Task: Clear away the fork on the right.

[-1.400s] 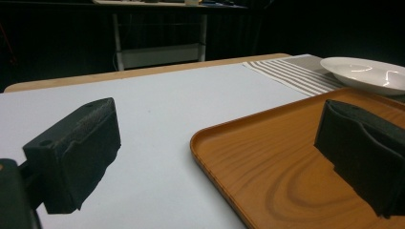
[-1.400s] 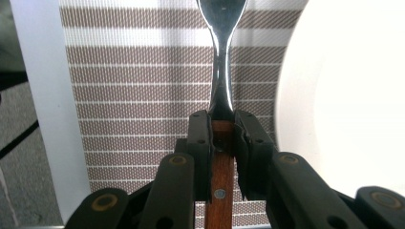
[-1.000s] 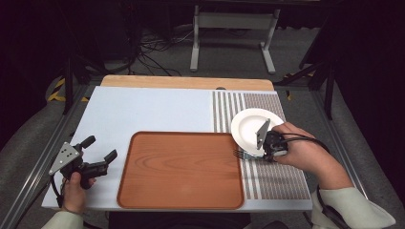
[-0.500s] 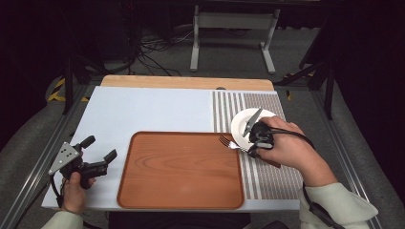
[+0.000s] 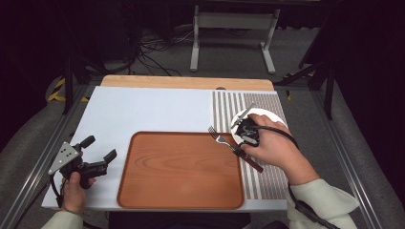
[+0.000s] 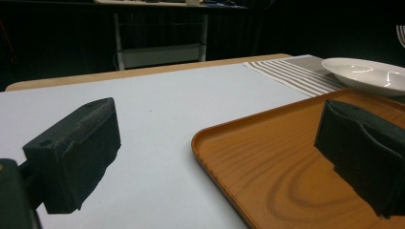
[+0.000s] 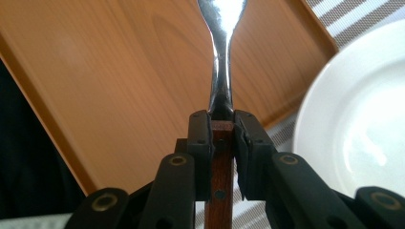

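A fork (image 5: 218, 138) with a metal head and a brown wooden handle hangs over the right edge of the orange-brown tray (image 5: 181, 171). My right gripper (image 5: 240, 145) is shut on it where the metal meets the wood. In the right gripper view the fork (image 7: 222, 57) runs straight up from the right gripper (image 7: 222, 125), above the tray (image 7: 119, 71). The white plate (image 5: 270, 117) lies just right of that hand. My left gripper (image 5: 100, 148) rests at the table's left, open with nothing held. In the left gripper view the left gripper (image 6: 217, 152) straddles the tray's near corner (image 6: 296, 157).
A pale blue mat (image 5: 153, 109) covers the table's left and middle, and a striped mat (image 5: 229, 105) lies under the plate (image 6: 367, 74) at the right. A wooden strip (image 5: 186, 82) runs along the far edge. Beyond it stand a metal frame and cables on the floor.
The right hand has carried the fork leftward, from over the plate to the tray's right edge. The left hand and its gripper have stayed put.
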Demonstrator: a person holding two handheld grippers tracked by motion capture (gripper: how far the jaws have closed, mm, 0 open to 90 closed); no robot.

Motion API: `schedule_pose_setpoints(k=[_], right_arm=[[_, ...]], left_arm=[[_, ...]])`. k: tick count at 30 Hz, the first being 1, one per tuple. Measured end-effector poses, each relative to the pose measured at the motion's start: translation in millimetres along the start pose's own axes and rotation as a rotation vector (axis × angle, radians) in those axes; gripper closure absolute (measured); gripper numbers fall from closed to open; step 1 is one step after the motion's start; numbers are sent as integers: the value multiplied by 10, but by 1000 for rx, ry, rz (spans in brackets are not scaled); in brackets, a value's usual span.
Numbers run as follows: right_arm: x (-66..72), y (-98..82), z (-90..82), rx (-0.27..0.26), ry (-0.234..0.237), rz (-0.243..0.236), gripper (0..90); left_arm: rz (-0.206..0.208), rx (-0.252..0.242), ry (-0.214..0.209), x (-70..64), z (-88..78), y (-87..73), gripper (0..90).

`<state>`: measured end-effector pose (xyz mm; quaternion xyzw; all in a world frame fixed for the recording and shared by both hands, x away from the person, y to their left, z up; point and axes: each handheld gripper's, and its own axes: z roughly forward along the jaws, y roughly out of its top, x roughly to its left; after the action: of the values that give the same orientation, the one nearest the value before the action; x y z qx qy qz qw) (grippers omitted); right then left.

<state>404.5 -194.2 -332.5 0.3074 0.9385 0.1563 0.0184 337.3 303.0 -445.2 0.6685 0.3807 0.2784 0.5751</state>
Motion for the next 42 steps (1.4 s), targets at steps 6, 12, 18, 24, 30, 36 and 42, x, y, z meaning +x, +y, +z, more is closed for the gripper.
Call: schedule_pose_setpoints(k=[6, 12, 18, 24, 30, 36, 42], right_arm=[[65, 70, 84, 4, 20, 125, 781], [91, 108, 154, 10, 36, 178, 781], [130, 145, 243, 26, 35, 230, 781], [159, 177, 332, 34, 25, 247, 781], [188, 208, 400, 55, 13, 296, 781], [206, 229, 525, 69, 15, 326, 781], [215, 234, 625, 82, 17, 366, 781]], left_arm=[[1, 0, 0, 0, -2, 2, 25], [3, -1, 2, -6, -3, 4, 25], [2, -1, 4, -6, -2, 5, 25], [3, -2, 4, -4, -4, 5, 25], [5, -1, 4, -3, -3, 6, 25], [3, 0, 4, 1, -10, 9, 26], [4, -3, 5, -7, -6, 8, 26]])
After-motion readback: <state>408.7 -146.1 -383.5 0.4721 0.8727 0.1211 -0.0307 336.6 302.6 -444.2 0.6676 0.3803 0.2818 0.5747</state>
